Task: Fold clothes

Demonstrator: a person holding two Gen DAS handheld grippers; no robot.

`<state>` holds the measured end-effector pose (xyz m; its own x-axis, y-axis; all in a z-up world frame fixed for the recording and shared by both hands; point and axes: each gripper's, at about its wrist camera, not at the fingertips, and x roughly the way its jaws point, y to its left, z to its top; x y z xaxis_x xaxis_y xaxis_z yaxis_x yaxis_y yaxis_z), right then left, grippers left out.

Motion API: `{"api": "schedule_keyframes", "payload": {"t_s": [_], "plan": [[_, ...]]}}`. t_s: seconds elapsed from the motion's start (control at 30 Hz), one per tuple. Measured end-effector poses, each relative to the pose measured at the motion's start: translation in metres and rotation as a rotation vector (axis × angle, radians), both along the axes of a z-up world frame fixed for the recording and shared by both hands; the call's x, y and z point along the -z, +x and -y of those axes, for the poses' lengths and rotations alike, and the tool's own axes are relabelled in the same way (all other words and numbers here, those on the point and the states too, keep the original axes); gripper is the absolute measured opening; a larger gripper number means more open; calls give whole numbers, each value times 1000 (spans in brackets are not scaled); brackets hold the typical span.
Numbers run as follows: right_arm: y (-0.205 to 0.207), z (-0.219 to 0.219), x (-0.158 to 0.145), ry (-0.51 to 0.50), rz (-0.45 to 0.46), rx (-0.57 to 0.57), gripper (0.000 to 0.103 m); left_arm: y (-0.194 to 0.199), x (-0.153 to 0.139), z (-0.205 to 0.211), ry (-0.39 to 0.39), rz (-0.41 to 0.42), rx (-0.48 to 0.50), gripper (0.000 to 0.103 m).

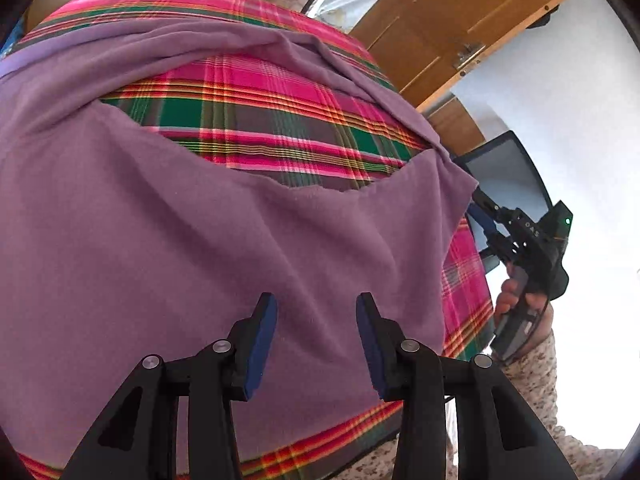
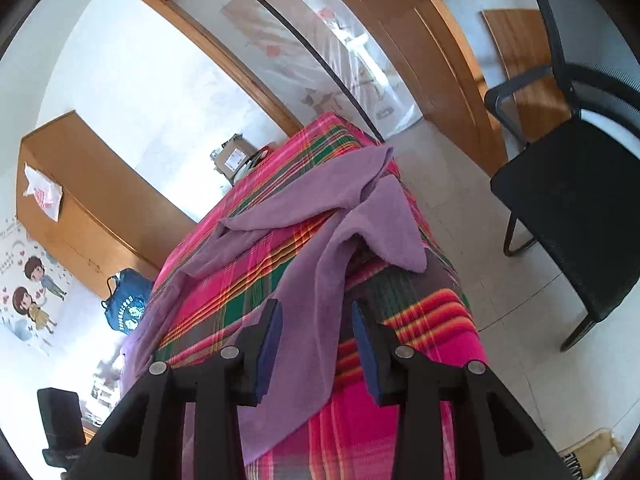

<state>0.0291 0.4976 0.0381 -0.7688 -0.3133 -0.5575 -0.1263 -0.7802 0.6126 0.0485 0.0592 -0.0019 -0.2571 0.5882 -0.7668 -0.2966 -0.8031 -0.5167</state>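
Note:
A purple fleece garment [image 1: 160, 240] lies spread on a table covered by a pink, green and orange plaid cloth [image 1: 260, 120]. Its near part is flat and a far strip curves around a bare patch of plaid. My left gripper [image 1: 316, 340] is open and empty, just above the near purple fabric. In the right wrist view the same garment [image 2: 312, 280] drapes over the table's corner and edge. My right gripper [image 2: 316, 340] is open, with the hanging purple fabric seen between its fingers, not pinched. The right gripper [image 1: 486, 220] also shows in the left wrist view, beside the garment's right corner.
A black mesh chair [image 2: 580, 200] stands on the tiled floor right of the table. A wooden door [image 2: 440, 60] and a wooden cabinet [image 2: 92, 200] stand behind. A cardboard box [image 2: 234, 158] sits at the table's far end. A blue bag [image 2: 128, 308] hangs at left.

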Motion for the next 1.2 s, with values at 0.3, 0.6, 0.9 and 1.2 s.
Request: {"api": "schedule_keyframes", "payload": {"t_s": [0.3,0.6,0.9,1.2], "plan": [[-32,-9,3,26,17,53,35,-6,-1,-31,-15,-9,74,43],[-11,-13,-12,109,-50,136,3,8,-5,-77,-35,-18,237,45],[52,-11,-47,257,-120,248,3,12,4,-82,-15,49,262,45],[79,-24,-45,310,-72,325,3,27,2,-76,7,73,286,45]]}}
